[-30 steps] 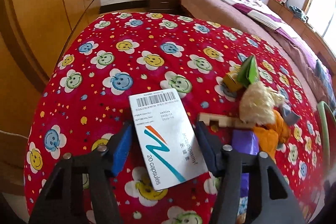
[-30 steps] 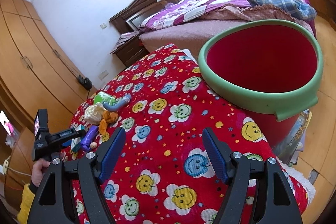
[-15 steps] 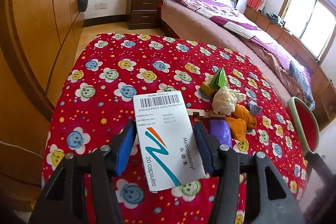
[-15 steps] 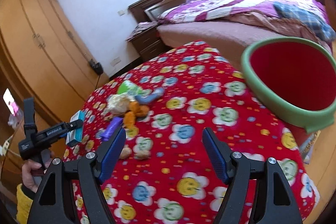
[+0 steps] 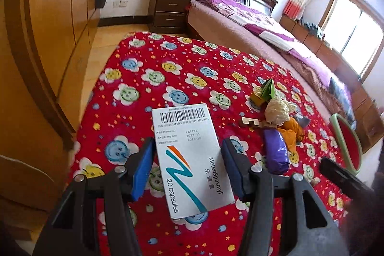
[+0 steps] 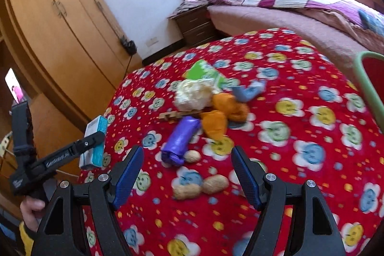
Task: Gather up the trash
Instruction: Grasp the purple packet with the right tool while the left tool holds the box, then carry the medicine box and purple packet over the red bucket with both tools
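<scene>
My left tool (image 5: 187,169) is clenched on the medicine box (image 5: 189,155), lifted above the desk (image 5: 144,59) — my right tool (image 6: 187,174) hangs released over the peanuts (image 6: 201,186), trash pile (image 6: 204,107) just beyond.

Both wrist views angled down, close over red tablecloth (image 5: 148,59); share trash pile (image 6: 204,107), bed (image 6: 288,6).
</scene>
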Demonstrator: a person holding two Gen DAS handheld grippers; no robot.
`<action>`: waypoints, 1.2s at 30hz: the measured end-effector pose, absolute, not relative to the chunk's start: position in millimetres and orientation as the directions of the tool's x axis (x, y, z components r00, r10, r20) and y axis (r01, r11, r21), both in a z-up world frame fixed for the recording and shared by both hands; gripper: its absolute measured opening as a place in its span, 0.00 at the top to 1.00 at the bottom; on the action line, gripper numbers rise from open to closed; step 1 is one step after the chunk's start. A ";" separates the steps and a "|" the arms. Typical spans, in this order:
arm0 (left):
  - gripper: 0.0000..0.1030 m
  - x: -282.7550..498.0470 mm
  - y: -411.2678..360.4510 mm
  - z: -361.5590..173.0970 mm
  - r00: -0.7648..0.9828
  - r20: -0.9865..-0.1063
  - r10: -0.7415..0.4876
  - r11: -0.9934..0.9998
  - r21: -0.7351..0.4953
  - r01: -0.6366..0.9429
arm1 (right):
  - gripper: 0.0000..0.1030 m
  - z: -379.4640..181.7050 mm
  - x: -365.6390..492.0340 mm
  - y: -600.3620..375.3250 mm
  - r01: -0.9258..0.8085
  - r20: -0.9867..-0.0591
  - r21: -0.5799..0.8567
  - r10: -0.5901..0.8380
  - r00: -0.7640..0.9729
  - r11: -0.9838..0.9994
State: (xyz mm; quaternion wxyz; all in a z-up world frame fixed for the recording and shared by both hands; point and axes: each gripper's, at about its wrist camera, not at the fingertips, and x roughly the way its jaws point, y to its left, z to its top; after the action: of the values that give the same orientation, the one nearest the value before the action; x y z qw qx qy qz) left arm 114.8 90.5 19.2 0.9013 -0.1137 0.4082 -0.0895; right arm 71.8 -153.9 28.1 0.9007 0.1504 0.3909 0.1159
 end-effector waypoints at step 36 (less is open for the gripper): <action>0.45 94.9 78.0 29.6 0.641 -0.641 -0.421 0.894 -0.411 0.176 | 0.82 38.4 75.7 -128.1 -0.133 -0.653 0.306 0.310 0.692 0.943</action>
State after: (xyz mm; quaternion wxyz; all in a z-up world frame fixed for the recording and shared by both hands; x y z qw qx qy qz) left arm 94.9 78.0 29.6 0.8921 -0.1574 0.3890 -0.1674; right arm 75.7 -128.1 38.4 0.9121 0.1180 0.3735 0.1213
